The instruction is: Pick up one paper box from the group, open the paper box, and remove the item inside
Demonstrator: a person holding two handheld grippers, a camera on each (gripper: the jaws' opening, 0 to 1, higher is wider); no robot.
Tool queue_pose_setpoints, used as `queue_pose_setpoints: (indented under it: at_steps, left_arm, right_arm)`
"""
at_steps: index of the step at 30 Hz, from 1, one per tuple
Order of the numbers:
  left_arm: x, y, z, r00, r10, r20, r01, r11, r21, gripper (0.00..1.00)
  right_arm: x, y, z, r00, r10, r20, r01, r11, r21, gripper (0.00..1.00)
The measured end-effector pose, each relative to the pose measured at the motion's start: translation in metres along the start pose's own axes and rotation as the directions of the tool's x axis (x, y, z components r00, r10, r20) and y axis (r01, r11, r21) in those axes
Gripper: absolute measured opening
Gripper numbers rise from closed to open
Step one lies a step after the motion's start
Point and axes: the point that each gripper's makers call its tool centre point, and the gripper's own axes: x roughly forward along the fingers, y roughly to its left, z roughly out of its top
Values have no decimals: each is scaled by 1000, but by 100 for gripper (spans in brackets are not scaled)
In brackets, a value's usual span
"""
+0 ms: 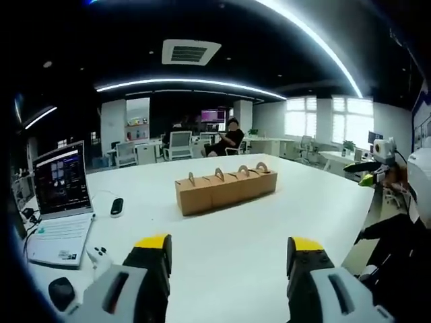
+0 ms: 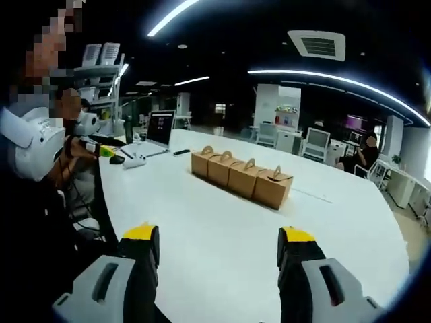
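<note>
Left hand-held gripper (image 1: 229, 252): jaws spread wide, yellow-tipped, holding nothing, over bare white bench (image 1: 269, 215) near its front edge.
Right hand-held gripper (image 2: 219, 245): jaws spread wide, yellow-tipped, holding nothing, above the bench (image 2: 222, 208) short of the boxes.
Paper boxes (image 1: 225, 188): 4 brown boxes with looped handles, touching side by side in 1 row at mid-bench, well ahead of both grippers; same row in the right gripper view (image 2: 241, 177).
Laptop (image 1: 60, 202): open, screen lit, at the bench's left edge.
Black mouse (image 1: 61, 292): near the bench's front-left corner.
White controller (image 1: 100, 256): just beside the laptop.
Dark remote (image 1: 116, 206): between laptop and boxes.
Seated person (image 1: 229, 138): beyond the bench's far edge.
</note>
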Motion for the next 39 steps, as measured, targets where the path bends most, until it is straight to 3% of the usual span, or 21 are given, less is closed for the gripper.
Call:
queue_pose_setpoints:
  at_steps: [12,21,39]
  left_arm:
    - [2,-2,4,1000,3,4,-3,1000,-5,70]
    - [19,-12,9,1000,-29,-9,29,1000,2,70]
    - [82,-26,60,997,-71,-17,72,991,112,69]
  right_arm:
    - [0,3,-6,1000,1,-17,-1,1000,-3,73]
    - [3,4,-10,1000,9,-27,-9,1000,-6,73]
    - [10,2,-24,999,22,-47,-23,1000,-11,72]
